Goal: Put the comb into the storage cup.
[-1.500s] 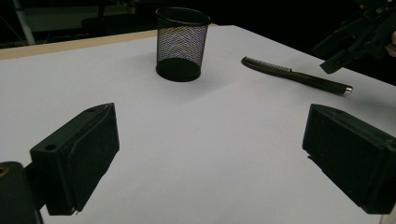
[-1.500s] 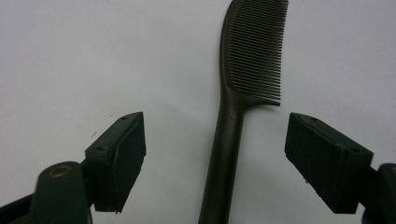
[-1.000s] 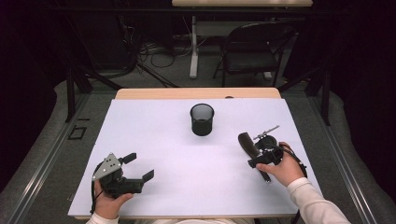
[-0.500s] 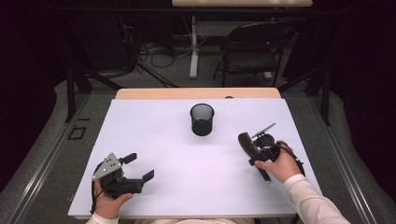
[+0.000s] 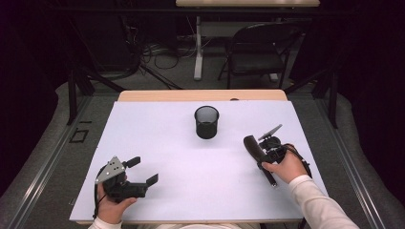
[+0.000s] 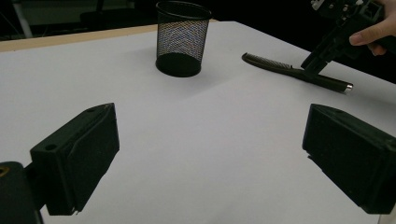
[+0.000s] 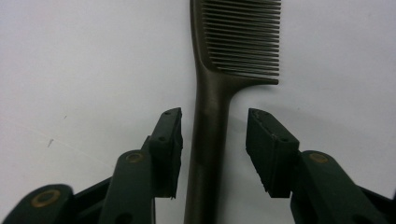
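Lowered since before, right hand-held gripper straddles the comb handle (jaws spread, untouching).

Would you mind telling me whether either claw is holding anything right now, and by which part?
Nothing is held. The right claw is open, straddling the comb at its handle; the left claw is open over bare table.

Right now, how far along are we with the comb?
Done: the right gripper straddles the comb handle, jaws open either side, not clamped. In hand: closing on it. Left: the grasp and lift; the comb lies flat on the table, the mesh cup stands apart.
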Motion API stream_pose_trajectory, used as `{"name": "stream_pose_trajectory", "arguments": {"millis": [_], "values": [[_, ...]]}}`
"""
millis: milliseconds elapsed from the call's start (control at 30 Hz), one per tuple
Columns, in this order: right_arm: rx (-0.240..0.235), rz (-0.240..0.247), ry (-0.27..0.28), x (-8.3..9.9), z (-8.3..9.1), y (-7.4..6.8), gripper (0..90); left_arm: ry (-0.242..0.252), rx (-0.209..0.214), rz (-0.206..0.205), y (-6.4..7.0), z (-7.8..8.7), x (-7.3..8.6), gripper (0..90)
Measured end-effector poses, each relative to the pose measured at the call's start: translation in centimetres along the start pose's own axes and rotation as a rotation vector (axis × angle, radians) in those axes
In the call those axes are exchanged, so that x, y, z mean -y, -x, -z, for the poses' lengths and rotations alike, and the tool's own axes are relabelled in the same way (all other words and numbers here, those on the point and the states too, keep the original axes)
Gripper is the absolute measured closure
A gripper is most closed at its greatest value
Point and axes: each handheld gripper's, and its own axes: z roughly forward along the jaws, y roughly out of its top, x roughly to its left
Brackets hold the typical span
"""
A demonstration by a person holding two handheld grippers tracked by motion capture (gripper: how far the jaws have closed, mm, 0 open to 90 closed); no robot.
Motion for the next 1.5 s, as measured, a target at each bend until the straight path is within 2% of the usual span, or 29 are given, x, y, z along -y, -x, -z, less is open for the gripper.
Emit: {"name": "stream_pose_trajectory", "arguments": {"millis": [33, 67, 200, 367, 567, 900, 1500], "values": [[0.0, 0.0, 0.0, 0.0, 0.0, 0.0, 57.1, 0.0, 0.0, 0.0, 0.0, 0.0, 0.0, 4.1], [0.006, 0.0, -0.024, -0.06, 0.03, 0.03, 58.5, 0.0, 0.0, 0.001, -0.01, -0.01, 0.0, 4.1], [0.005, 0.006, -0.025, -0.06, -0.17, 0.14, 59.4, 0.0, -0.001, 0.003, -0.01, -0.01, 0.01, 4.0], [0.002, -0.009, -0.056, -0.14, -0.23, 0.11, 61.9, -0.001, -0.001, 0.001, -0.02, -0.02, 0.01, 4.0], [-0.013, -0.025, -0.06, -0.14, -0.34, 0.06, 63.8, -0.002, 0.001, 0.002, -0.05, -0.04, 0.02, 4.0], [-0.005, -0.025, -0.086, -0.15, -0.5, 0.04, 66.0, -0.005, 0.001, 0.005, -0.1, -0.07, 0.05, 4.0], [0.001, -0.031, -0.097, -0.11, -0.82, -0.11, 71.8, -0.01, -0.002, 0.011, -0.2, -0.07, 0.06, 4.1]]}}
